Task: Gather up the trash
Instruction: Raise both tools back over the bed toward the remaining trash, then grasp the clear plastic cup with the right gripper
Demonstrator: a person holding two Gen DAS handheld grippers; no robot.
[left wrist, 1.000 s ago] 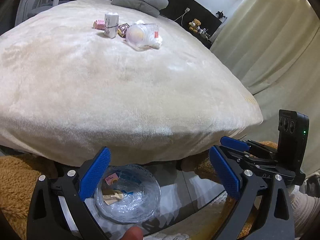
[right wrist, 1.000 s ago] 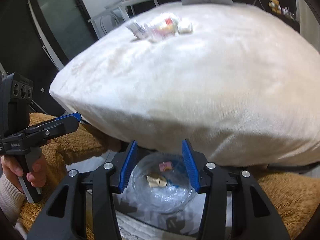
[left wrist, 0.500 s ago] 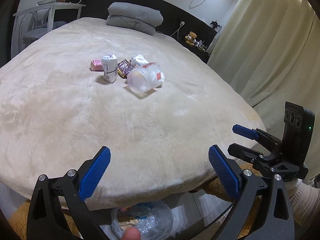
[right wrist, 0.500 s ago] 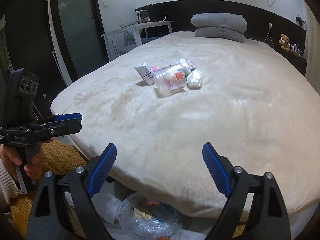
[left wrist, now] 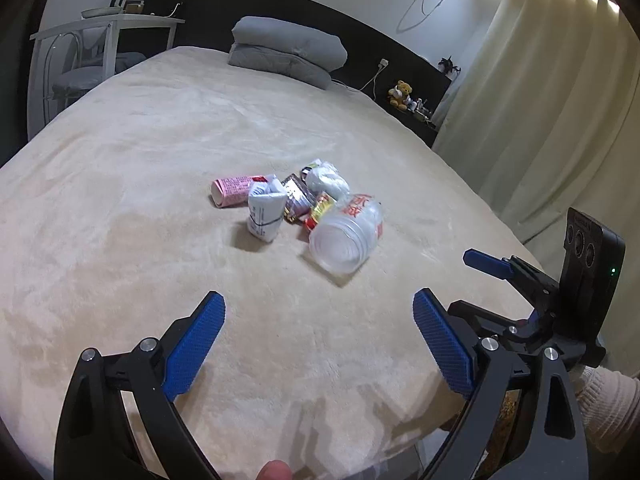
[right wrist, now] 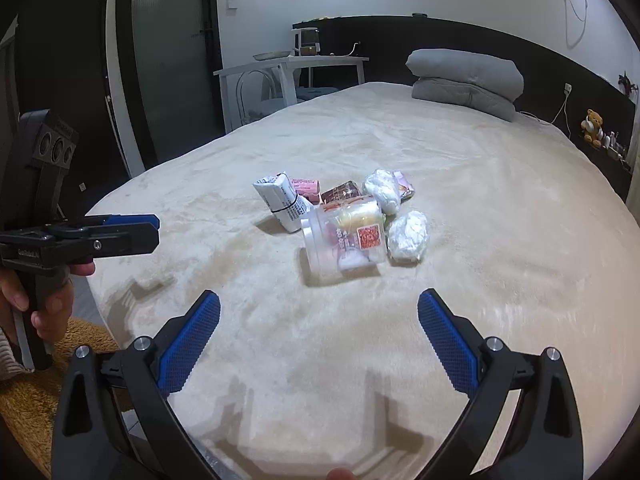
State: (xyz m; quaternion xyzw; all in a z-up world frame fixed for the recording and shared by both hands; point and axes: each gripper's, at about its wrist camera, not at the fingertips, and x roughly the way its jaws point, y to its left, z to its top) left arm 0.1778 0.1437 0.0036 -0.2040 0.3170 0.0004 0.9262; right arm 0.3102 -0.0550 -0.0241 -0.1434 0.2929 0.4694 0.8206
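Observation:
A small pile of trash lies in the middle of the cream bed (left wrist: 120,200). It holds a clear plastic jar (left wrist: 346,236) (right wrist: 344,236) on its side, a white banded packet (left wrist: 266,210) (right wrist: 284,200), a pink carton (left wrist: 232,190), a brown wrapper (left wrist: 296,196) and crumpled white tissues (left wrist: 328,178) (right wrist: 408,234). My left gripper (left wrist: 319,299) hovers over the bed short of the pile, its jaws wide and closing slightly, nothing between them. My right gripper (right wrist: 320,298) hangs just short of the jar, its jaws opening and empty.
Two grey pillows (left wrist: 286,54) are stacked at the head of the bed. A white table with a chair (left wrist: 100,40) stands at the far left, and curtains (left wrist: 540,100) hang on the right. A brown rug (right wrist: 24,392) lies by the bed's near corner.
Both grippers rose from below the bed's edge, above a clear bag holding scraps, and moved over the bed toward the pile. The right jaws spread from narrow to wide.

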